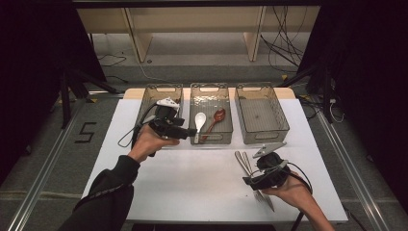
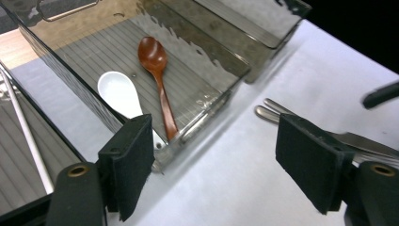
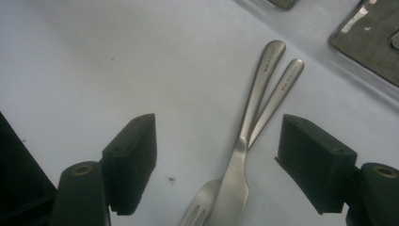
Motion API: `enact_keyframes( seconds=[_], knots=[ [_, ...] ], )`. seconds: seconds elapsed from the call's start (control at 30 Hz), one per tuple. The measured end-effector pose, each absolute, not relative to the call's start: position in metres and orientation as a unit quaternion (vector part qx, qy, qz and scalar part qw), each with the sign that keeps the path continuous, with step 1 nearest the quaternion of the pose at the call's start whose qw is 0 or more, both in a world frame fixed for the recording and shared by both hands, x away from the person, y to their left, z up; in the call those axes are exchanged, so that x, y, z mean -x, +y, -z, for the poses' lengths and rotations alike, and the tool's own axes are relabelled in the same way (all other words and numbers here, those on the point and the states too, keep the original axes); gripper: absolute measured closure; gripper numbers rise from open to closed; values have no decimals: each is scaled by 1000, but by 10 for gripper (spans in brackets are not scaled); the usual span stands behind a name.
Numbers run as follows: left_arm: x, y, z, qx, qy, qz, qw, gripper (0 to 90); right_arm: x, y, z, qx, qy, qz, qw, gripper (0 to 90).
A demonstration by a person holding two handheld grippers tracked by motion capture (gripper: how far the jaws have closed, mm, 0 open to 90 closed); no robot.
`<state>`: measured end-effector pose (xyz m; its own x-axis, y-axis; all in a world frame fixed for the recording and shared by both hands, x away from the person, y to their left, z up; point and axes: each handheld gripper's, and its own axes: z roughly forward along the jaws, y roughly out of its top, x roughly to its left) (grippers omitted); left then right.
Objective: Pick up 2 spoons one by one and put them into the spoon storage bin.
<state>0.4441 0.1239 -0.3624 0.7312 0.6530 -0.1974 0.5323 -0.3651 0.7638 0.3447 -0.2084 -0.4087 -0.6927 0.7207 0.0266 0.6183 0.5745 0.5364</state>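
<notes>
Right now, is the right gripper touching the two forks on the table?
Apart. The right gripper view shows the right gripper open, its pads standing clear on either side of the forks, white table visible between.

White spoon (image 2: 120,94), reddish-brown spoon (image 2: 157,70)

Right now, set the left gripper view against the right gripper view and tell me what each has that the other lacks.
Left gripper view alone: a white spoon and a brown wooden spoon lying in the middle tray. Right gripper view alone: fork tines and the engraved handle ends. Shared: the two steel utensils on the white table, and open jaws holding nothing.
</notes>
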Motion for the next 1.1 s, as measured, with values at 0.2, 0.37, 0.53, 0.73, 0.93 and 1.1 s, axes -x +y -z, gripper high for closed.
enact_keyframes(
  seconds=[0.2, 0.37, 0.53, 0.73, 0.93, 1.1],
  knots=[
    [-420, 136, 364, -823, 356, -79, 435, 251, -349, -210, 411, -384, 880, -259, 103, 312],
    [-401, 145, 370, -820, 355, -85, 442, 240, -358, -210, 413, -392, 876, -259, 110, 379],
    [-384, 151, 379, -821, 351, -85, 443, 232, -367, -208, 416, -392, 875, -261, 112, 467],
    [-370, 153, 386, -824, 344, -91, 441, 227, -374, -208, 419, -391, 876, -258, 109, 553],
    [-359, 157, 390, -821, 340, -99, 448, 221, -381, -206, 423, -389, 878, -256, 110, 630],
    [-354, 161, 394, -821, 343, -95, 446, 219, -386, -202, 425, -386, 879, -258, 107, 701]
  ],
)
